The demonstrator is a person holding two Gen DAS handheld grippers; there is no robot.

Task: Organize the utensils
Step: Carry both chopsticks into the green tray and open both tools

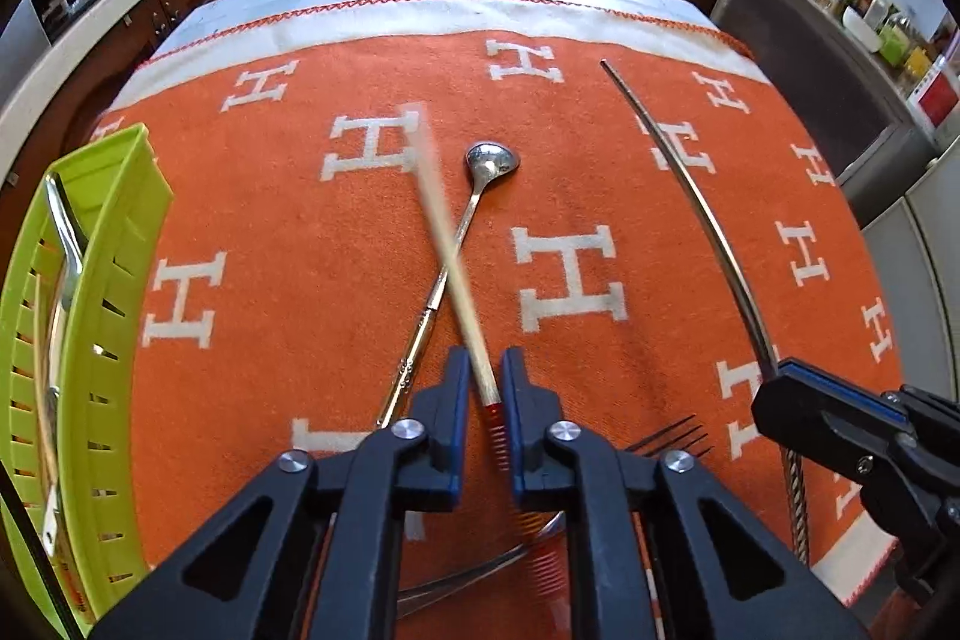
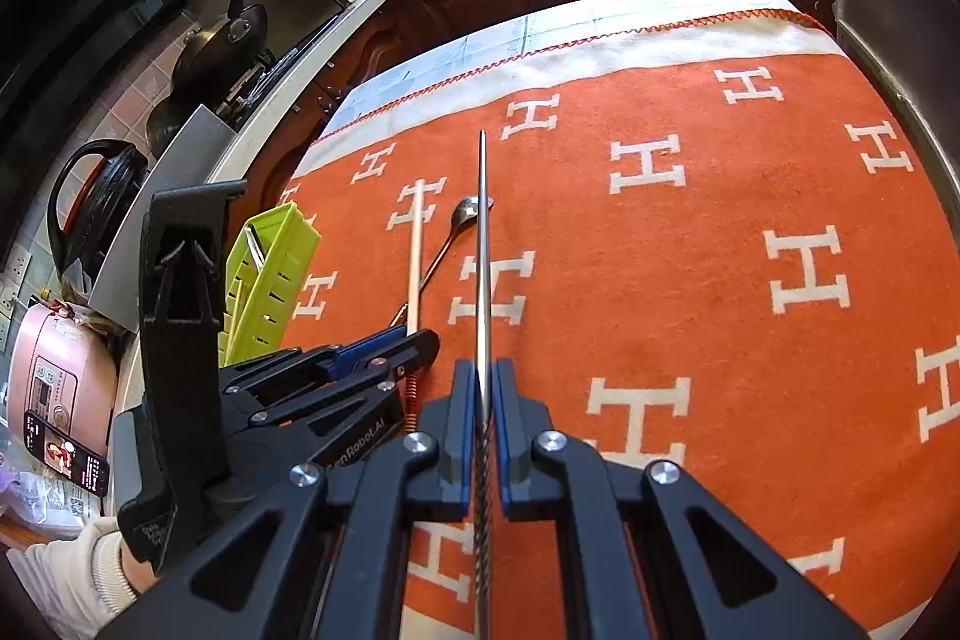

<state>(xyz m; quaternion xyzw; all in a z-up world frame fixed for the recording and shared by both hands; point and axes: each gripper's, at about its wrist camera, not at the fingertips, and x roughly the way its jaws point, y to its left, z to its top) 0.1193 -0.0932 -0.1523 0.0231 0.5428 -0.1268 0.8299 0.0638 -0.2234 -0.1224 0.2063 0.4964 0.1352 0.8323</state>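
Observation:
My left gripper is shut on a pale wooden chopstick with a red ribbed end, held above the orange cloth; the stick looks blurred. It also shows in the right wrist view, with the left gripper at its base. My right gripper is shut on a metal chopstick with a twisted handle; that chopstick and the right gripper show in the left wrist view too. A silver spoon lies on the cloth under the wooden chopstick. A fork lies near my left fingers.
A lime green slotted basket with metal utensils inside stands at the cloth's left edge, also seen in the right wrist view. The orange H-patterned cloth covers the table. Kitchen counters, pans and a pink cooker surround it.

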